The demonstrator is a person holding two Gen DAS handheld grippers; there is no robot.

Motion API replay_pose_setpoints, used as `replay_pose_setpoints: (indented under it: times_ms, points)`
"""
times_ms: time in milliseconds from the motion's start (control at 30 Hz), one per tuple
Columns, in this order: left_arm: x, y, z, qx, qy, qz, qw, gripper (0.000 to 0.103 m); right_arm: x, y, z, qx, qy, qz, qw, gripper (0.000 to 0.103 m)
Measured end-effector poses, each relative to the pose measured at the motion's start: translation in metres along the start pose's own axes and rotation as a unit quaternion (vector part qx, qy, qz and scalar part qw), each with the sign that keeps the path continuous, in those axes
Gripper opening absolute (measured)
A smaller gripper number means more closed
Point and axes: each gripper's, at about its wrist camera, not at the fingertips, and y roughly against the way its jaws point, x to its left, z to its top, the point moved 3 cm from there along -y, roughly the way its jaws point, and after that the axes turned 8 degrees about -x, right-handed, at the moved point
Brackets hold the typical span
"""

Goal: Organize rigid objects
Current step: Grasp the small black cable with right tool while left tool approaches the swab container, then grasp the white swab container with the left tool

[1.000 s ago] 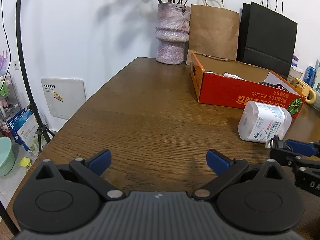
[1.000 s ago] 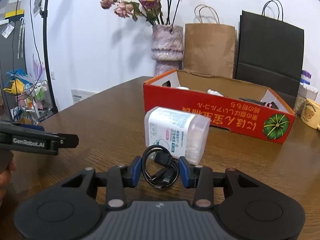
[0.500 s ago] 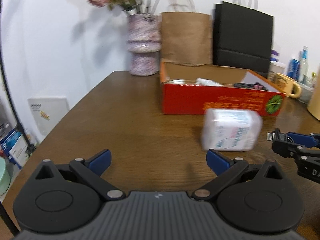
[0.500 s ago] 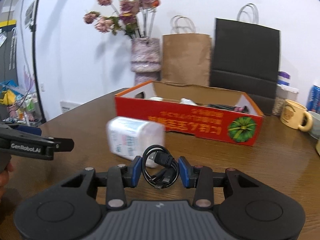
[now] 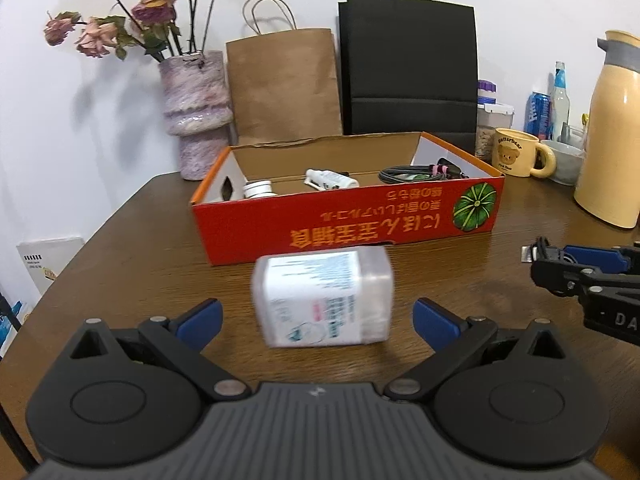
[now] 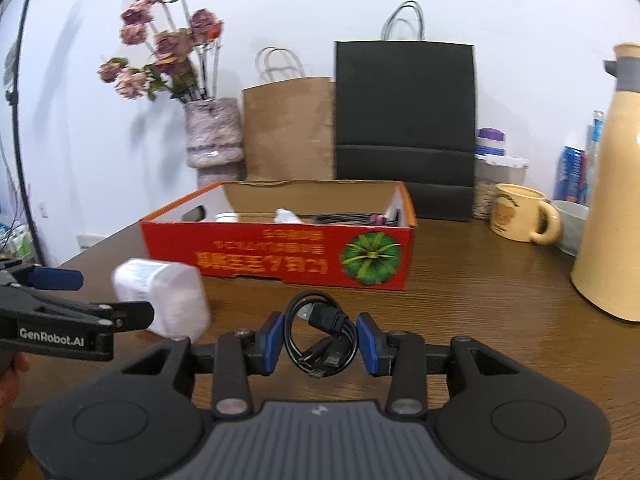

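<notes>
Contents of the red open-topped cardboard box [image 5: 344, 232] are counted as a white jar, white tube and dark cable, while a coiled black USB cable [image 6: 322, 340] is clamped in the right gripper [image 6: 321, 345] short of it and a white-labelled translucent plastic tub [image 5: 324, 298] lies unboxed on the brown wooden table [image 5: 140, 264] before the wide-open left gripper [image 5: 316, 318].

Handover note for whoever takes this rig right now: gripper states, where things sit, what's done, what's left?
Left gripper: open, lined up on the white plastic container lying on the table.
Right gripper: shut on the coiled black USB cable, short of the red cardboard box.
Done: bottle, jar and another cable already boxed.
Left: drop the cable in, then grasp and box the container.
</notes>
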Motion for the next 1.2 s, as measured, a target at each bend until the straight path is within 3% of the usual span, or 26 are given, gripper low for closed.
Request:
replay_pose_setpoints:
  times_ms: [367, 733, 800, 867, 1200]
  points:
    - [-0.004, -0.032, 0.002, 0.008, 0.022, 0.038, 0.9990, 0.103, -0.013, 0.002, -0.001, -0.002, 0.000, -0.007, 1.000, 0.039]
    - [0.000, -0.050, -0.006, 0.023, 0.035, 0.034, 0.9985, 0.103, -0.002, -0.003, -0.008, 0.013, 0.019, -0.005, 1.000, 0.039]
    - [0.001, -0.049, -0.008, 0.023, 0.041, 0.020, 0.9987, 0.099, -0.001, -0.003, -0.009, 0.012, 0.022, -0.007, 1.000, 0.039]
    - [0.001, -0.046, -0.007, 0.018, 0.042, 0.017, 0.9988, 0.084, -0.002, -0.002, -0.009, 0.012, 0.022, -0.010, 1.000, 0.039]
    - [0.001, -0.027, -0.004, -0.012, 0.047, 0.027, 0.9984, 0.083, 0.001, -0.004, -0.011, 0.009, 0.029, -0.022, 0.999, 0.039]
